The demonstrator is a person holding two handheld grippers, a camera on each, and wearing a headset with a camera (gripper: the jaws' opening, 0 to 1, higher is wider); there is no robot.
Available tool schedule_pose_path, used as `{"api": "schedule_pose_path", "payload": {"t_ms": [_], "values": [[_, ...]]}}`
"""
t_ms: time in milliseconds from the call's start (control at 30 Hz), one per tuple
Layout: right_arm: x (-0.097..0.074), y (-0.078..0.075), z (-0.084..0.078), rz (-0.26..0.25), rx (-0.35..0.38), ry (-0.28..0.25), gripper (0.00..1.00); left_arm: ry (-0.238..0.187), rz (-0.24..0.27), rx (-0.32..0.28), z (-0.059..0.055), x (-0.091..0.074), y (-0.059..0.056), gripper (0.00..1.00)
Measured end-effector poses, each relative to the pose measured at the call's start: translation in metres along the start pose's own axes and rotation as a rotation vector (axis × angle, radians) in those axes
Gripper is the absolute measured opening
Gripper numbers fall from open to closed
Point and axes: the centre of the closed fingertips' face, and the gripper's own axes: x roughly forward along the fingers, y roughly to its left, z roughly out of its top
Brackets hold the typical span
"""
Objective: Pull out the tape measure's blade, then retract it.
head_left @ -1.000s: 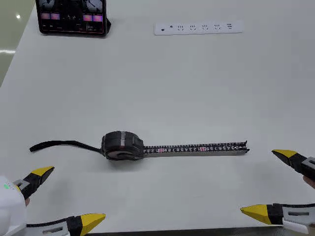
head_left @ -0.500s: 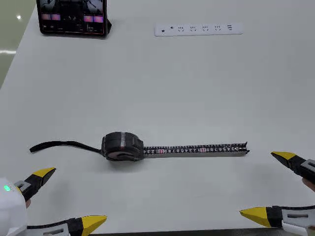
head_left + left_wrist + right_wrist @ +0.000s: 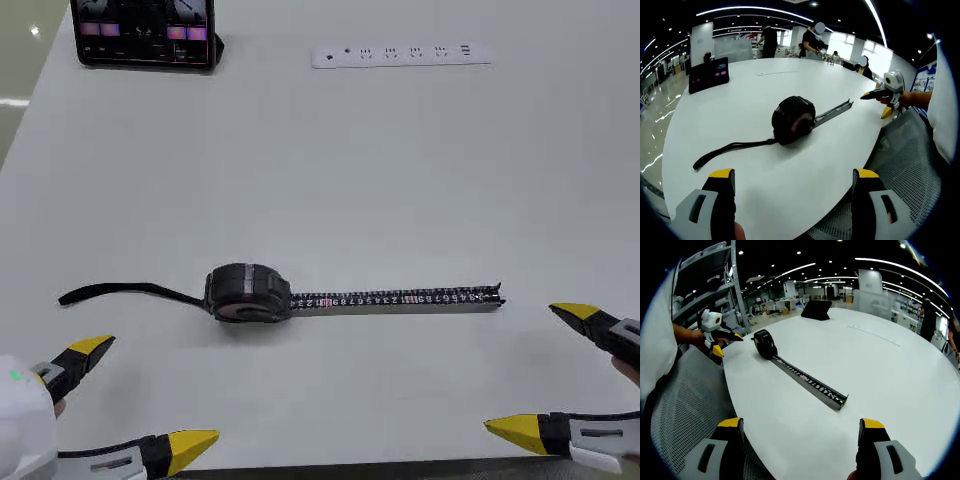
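**Tape measure blade out, retraction left to do**

Nearest me, my left claw hangs at the near-left edge of the table, jaws spread wide and holding nothing. My right claw mirrors it at the near-right edge, likewise gaping and empty (neither one touches anything). Both hover on my side of the work, apart from it.

A little farther in lies the tape measure, its dark round case resting on the white top, left of centre. Its blade runs out flat to the right along the surface. The hook at its tip ends near my right claw but clear of it. From the case's left side a black strap trails off leftward, with its loose end toward my left claw, not touching it.

By my reckoning the first half is done. The blade is drawn out a good stretch and lies there on its own, so I take it that a lock or friction holds it. What is left is the retraction, and I have no grip on case or blade for that yet. I would expect to steady the case with the left claw and guide the tip home with the right.

At the far edge sit a white power strip and, far left, a dark tablet propped up with its screen lit.
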Motion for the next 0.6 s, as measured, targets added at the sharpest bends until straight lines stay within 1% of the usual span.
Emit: {"api": "schedule_pose_path", "payload": {"t_ms": [100,333,600], "values": [[0.0007,0.0005,0.0001,-0.001,0.002,-0.003,0.94,-0.01,0.015,-0.007,0.0024,0.0005,0.0025,0.95],[0.0018,-0.0003,0.0026,-0.012,-0.001,-0.014,0.94,-0.024,0.021,-0.014,0.0055,0.0024,0.0029,0.95],[0.0017,-0.0001,0.0024,-0.015,0.0,-0.017,0.94,-0.028,0.03,-0.017,0.0049,0.0017,0.005,0.95]]}}
